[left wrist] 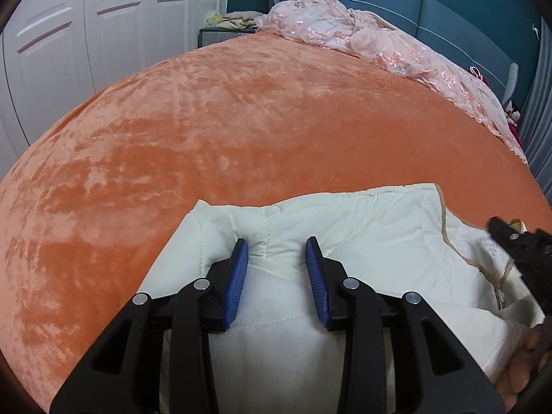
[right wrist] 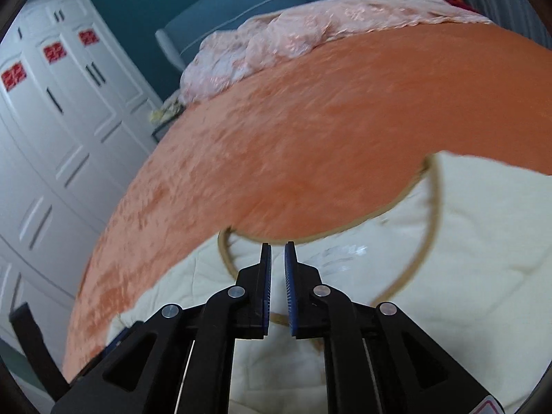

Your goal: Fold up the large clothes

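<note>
Cream-white quilted padded garment with tan piping along its edges (left wrist: 362,241) lies partly folded at the near edge of a bed covered in an orange velvety bedspread (left wrist: 207,131). The garment takes up the near centre and near right of the left wrist view; its folded upper edge runs roughly level across the spread. A printed label sits inside the tan-trimmed neckline at the right.

Left gripper (left wrist: 277,250): black frame, blue ribbed pads (left wrist: 238,276), jaws spread part way. A raised ridge of the cream fabric stands between the pads. The pads are low against the cloth, but whether they press the ridge cannot be told; a gap shows on each side of it.

Right gripper (right wrist: 277,252): same build, jaws nearly together with a narrow slit left between the blue pads. The tips sit just at the tan-piped edge of the garment, where cloth meets orange spread. The right wrist view is motion-blurred and no fabric is clearly seen in the slit, so whether it pinches anything cannot be told. In the left wrist view this gripper shows as a dark tip at the far right, over the neckline, with fingers of a hand (left wrist: 524,365) below it at the near right edge.

Far side of the bed: crumpled pink sequinned lace fabric (left wrist: 379,45) heaped against a blue padded headboard (left wrist: 448,10). White panelled wardrobe doors (left wrist: 86,51) stand at the left.
</note>
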Tool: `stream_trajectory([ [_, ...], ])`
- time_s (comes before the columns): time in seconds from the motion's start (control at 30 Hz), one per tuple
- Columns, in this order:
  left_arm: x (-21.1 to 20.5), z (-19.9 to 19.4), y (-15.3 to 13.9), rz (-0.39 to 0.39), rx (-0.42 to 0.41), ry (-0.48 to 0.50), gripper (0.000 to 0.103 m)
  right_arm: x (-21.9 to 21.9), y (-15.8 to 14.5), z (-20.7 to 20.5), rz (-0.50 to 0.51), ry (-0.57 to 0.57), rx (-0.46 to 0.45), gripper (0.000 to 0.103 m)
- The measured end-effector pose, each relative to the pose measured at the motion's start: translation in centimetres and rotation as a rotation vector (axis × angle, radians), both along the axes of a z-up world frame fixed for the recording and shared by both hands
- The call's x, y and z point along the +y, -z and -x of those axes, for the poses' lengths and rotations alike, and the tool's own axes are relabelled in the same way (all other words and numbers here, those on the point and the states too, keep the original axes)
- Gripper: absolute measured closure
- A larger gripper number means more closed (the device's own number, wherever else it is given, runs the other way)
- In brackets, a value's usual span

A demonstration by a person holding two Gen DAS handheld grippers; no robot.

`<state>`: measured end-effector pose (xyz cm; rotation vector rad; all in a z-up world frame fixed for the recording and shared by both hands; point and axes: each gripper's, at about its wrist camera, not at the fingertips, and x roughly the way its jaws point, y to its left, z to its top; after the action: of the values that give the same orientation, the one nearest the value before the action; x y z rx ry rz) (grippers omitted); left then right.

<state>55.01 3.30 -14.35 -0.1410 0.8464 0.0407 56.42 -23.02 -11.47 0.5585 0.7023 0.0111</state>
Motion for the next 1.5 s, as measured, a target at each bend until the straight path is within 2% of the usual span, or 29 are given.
stream_trajectory([
  [0.07,-0.5,0.5,-1.4,-0.031,0.02,0.023,0.068,-4.0,-1.3,1.6,-0.002,0.007,0.006,0.086],
  [0.13,-1.6,1.6,-3.5,0.007,-0.01,0.093,0.068,-8.1,-2.3,3.3,0.041,0.035,0.012,0.073],
  [0.17,-2.5,2.2,-4.7,0.041,-0.029,0.13,0.068,-10.2,-2.5,4.1,0.069,0.056,0.019,0.07],
  [0.27,-6.8,2.5,-7.3,0.099,-0.044,0.252,0.065,-15.6,-2.3,5.7,0.103,0.111,0.076,0.069],
  [0.37,-12.8,1.8,-8.1,0.156,-0.008,0.384,0.065,-18.4,-0.9,5.5,0.012,0.075,0.153,0.077],
  [0.4,-14.8,1.5,-8.0,0.167,0.016,0.42,0.065,-18.7,-0.5,5.2,0.002,0.055,0.172,0.081],
  [0.47,-18.8,0.8,-7.0,0.163,0.072,0.477,0.065,-18.4,0.3,4.2,0.009,0.009,0.214,0.081],
  [0.57,-23.2,0.0,-4.9,0.138,0.139,0.511,0.066,-17.6,1.7,3.0,0.014,-0.046,0.266,0.081],
  [0.63,-25.2,-0.5,-3.3,0.126,0.194,0.524,0.066,-17.4,2.3,2.6,0.021,-0.05,0.274,0.082],
  [0.73,-26.8,-0.9,-0.9,0.066,0.232,0.514,0.066,-17.4,3.3,2.5,0.04,-0.054,0.276,0.088],
  [0.8,-27.0,-0.7,0.4,0.032,0.219,0.506,0.064,-17.5,4.0,2.7,0.051,-0.048,0.264,0.093],
  [0.9,-27.0,0.0,1.1,0.024,0.171,0.49,0.064,-17.7,4.8,2.9,0.056,-0.018,0.228,0.101],
  [1.03,-27.0,0.2,1.3,0.023,0.142,0.461,0.066,-18.2,4.8,3.3,0.049,0.064,0.195,0.103],
  [1.07,-26.7,0.3,1.0,0.023,0.135,0.448,0.07,-18.1,4.3,3.4,0.074,0.09,0.194,0.103],
  [1.13,-25.5,0.0,-0.5,0.004,0.11,0.381,0.071,-17.9,2.5,4.0,0.136,0.145,0.199,0.103],
  [1.2,-22.6,0.0,-2.5,0.059,0.076,0.357,0.071,-17.5,-0.5,5.0,0.15,0.152,0.14,0.093],
  [1.23,-21.1,0.0,-3.3,0.074,0.069,0.349,0.07,-16.9,-2.4,5.3,0.162,0.14,0.104,0.092],
  [1.3,-18.0,-0.2,-4.7,0.043,0.058,0.326,0.071,-14.9,-5.7,5.5,0.178,0.087,0.044,0.091],
  [1.37,-15.6,-0.8,-4.9,-0.005,0.094,0.313,0.071,-11.8,-7.2,4.6,0.174,-0.027,0.048,0.088],
  [1.43,-14.2,-1.1,-4.3,-0.036,0.128,0.297,0.072,-7.7,-6.2,2.7,0.15,-0.176,0.114,0.088],
  [1.5,-13.6,-1.1,-3.4,-0.066,0.155,0.292,0.072,-4.1,-3.7,1.5,0.173,-0.25,0.169,0.088],
])
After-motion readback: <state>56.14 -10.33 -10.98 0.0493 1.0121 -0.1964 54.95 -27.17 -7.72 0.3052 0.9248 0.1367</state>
